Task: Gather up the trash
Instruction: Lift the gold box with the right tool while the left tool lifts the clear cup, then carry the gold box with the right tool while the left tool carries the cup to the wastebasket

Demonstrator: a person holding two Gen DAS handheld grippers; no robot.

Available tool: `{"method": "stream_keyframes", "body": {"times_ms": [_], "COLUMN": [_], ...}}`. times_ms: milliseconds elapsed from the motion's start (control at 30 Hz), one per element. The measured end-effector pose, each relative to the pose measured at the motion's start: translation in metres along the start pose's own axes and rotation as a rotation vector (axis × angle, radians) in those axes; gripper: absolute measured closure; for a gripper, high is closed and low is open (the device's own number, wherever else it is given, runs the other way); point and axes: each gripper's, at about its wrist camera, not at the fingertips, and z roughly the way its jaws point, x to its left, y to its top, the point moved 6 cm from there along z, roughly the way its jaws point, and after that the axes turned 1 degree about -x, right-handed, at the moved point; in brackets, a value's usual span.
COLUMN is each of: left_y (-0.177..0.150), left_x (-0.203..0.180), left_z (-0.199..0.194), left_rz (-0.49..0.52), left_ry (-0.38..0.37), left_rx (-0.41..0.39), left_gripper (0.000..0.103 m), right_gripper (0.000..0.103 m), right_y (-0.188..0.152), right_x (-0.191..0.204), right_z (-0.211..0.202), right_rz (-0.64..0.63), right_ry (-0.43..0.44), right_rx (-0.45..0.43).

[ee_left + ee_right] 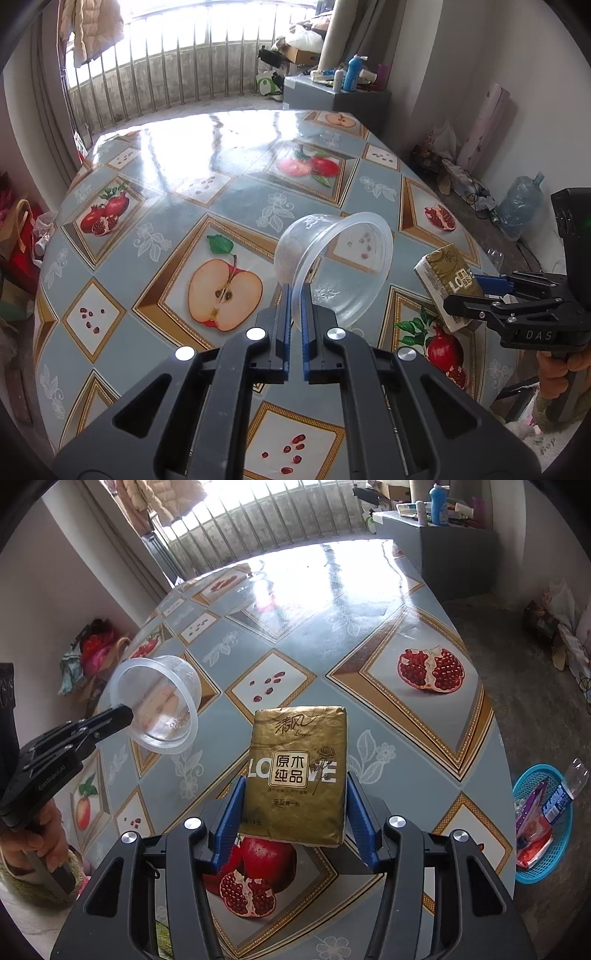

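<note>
Left wrist view: one clear plastic cup (332, 266), its rim pinched in the clenched left tongs (295, 291) and held above the counter (177, 206). One gold tissue pack (448, 284), marked "LO", sits in the right tongs (476, 291) at right.

Right wrist view: the one tissue pack (295, 775), reading "LOVE" and "Breeze", sits clamped between the blue pads of the right tongs (295, 801). One blue basket (554, 856) of wrappers stands on the floor.

Clear plastic cup (334, 266), glossy tablecloth (166, 206)
</note>
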Motion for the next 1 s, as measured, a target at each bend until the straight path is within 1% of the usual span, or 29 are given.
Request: {"method": "stream_keyframes", "body": {"times_ms": [100, 200, 333, 467, 533, 600, 667, 733, 800, 900, 933, 1000], "left_y": [0.005, 0.012, 0.034, 0.058, 0.068, 0.075, 0.082, 0.086, 0.086, 0.083, 0.079, 0.073], "left_x": [-0.001, -0.006, -0.033, -0.075, -0.102, -0.133, -0.169, -0.207, -0.239, -0.289, -0.31, -0.335], "left_z": [-0.007, -0.01, -0.014, -0.016, -0.012, -0.006, 0.003, 0.016, 0.03, 0.063, 0.08, 0.104], "left_rz": [0.005, 0.016, 0.085, 0.165, 0.206, 0.252, 0.31, 0.373, 0.421, 0.48, 0.503, 0.525], "left_ry": [-0.023, -0.056, -0.107, -0.173, -0.216, -0.272, -0.329, -0.378, -0.417, -0.472, -0.49, -0.501], "left_rx": [-0.031, -0.039, -0.057, -0.08, -0.078, -0.063, -0.04, -0.006, 0.033, 0.145, 0.199, 0.272], "left_gripper": [0.1, 0.1, 0.1, 0.1, 0.1, 0.1, 0.1, 0.1, 0.1, 0.1, 0.1, 0.1], "right_gripper": [0.051, 0.051, 0.051, 0.051, 0.051, 0.051, 0.051, 0.051, 0.051, 0.051, 0.051, 0.051], "right_y": [0.003, 0.006, 0.008, 0.004, -0.001, -0.011, -0.026, -0.05, -0.078, -0.114, -0.124, -0.142], "right_x": [0.0, -0.003, -0.027, -0.074, -0.105, -0.144, -0.182, -0.221, -0.259, -0.299, -0.311, -0.332], "right_z": [-0.006, -0.02, -0.042, -0.077, -0.099, -0.122, -0.141, -0.158, -0.169, -0.168, -0.164, -0.151], "right_rz": [0.02, 0.039, 0.116, 0.215, 0.288, 0.383, 0.478, 0.584, 0.697, 0.835, 0.877, 0.961], "right_ry": [0.013, 0.025, 0.031, -0.023, -0.054, -0.099, -0.152, -0.209, -0.237, -0.243, -0.237, -0.214], "right_rx": [-0.012, -0.061, -0.129, -0.215, -0.266, -0.32, -0.359, -0.382, -0.394, -0.386, -0.378, -0.359]}}
